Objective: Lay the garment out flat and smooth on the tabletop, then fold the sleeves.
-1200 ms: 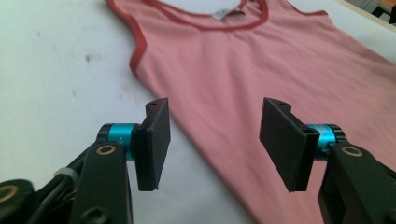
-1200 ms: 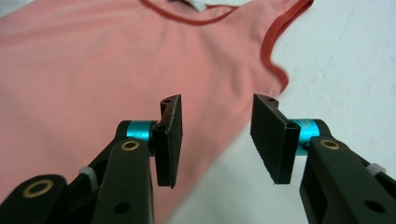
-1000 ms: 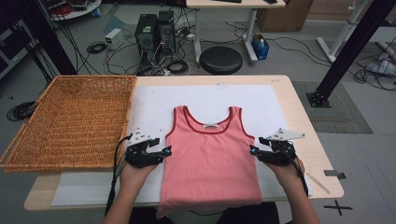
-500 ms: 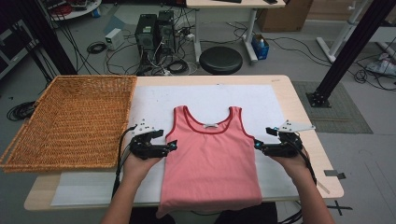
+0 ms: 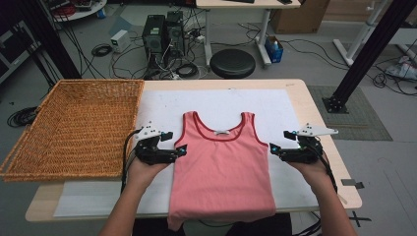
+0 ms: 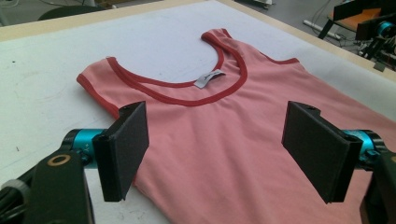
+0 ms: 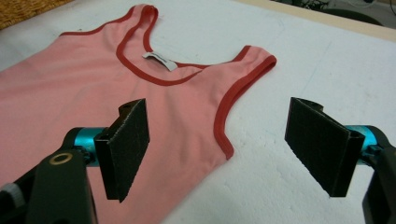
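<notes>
A pink tank top (image 5: 221,167) with red trim lies flat on the white sheet (image 5: 221,98), neckline away from me and hem hanging over the near table edge. My left gripper (image 5: 179,151) sits at its left edge below the armhole, and its jaws have just been opening. In the left gripper view the left gripper (image 6: 217,130) is open over the tank top (image 6: 224,154), pads clear of the cloth. My right gripper (image 5: 272,150) is at the right edge and has also just been opening. The right gripper view shows the right gripper (image 7: 217,130) open, the top's armhole edge (image 7: 224,135) below the gap.
A large wicker basket (image 5: 74,128) takes up the table's left end, partly overhanging it. Bare white sheet extends beyond the top's neckline. Behind the table a black stool (image 5: 232,63) and computer towers (image 5: 160,34) stand on the floor. A black post (image 5: 364,54) rises at the right.
Both grippers' jaws have spread wider. The right hand has drifted slightly rightward and away from the top's edge. The tank top lies as before.
</notes>
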Motion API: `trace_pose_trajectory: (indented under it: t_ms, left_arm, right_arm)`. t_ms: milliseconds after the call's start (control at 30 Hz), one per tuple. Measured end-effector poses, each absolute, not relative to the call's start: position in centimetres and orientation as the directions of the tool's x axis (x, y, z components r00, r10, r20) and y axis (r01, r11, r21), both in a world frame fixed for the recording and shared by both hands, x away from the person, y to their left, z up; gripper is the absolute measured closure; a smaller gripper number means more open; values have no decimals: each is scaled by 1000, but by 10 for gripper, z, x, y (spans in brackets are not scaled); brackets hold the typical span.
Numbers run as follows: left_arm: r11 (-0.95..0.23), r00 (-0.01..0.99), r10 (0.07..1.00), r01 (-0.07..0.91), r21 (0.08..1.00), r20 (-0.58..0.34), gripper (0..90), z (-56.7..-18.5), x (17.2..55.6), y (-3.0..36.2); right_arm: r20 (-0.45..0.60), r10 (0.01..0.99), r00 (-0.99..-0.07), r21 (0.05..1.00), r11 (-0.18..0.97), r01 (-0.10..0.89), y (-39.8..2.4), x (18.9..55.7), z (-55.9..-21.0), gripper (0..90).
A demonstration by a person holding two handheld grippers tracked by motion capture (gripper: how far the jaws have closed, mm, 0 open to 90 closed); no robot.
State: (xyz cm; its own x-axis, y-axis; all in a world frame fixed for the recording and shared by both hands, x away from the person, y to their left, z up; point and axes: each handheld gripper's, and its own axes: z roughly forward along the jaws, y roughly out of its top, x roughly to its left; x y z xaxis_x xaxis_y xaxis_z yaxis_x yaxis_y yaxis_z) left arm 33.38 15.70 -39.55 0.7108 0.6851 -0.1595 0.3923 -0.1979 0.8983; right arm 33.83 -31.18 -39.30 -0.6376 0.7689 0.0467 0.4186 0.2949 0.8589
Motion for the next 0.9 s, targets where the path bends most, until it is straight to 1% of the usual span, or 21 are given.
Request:
trace_pose_trajectory:
  t_ms: [167, 300, 600, 767, 900]
  left_arm:
    - [-199, 712, 684, 387, 900, -155, 195, -392, 337, 159]
    - [-198, 709, 689, 385, 901, -152, 190, -391, 336, 158]
    - [-194, 707, 690, 385, 902, -153, 189, -388, 331, 158]
    - [-194, 717, 676, 395, 898, -169, 189, -390, 333, 158]
    - [-209, 725, 668, 397, 894, -166, 189, -390, 334, 155]
  right_arm:
    - [58, 762, -645, 866, 283, 412, -314, 337, -391, 204]
    - [65, 755, -652, 868, 279, 410, -315, 339, -389, 193]
    - [39, 749, -662, 864, 307, 399, -313, 340, -378, 186]
    - [23, 750, -661, 860, 322, 395, -311, 350, -368, 186]
    - [0, 748, -663, 854, 345, 389, -304, 371, -356, 186]
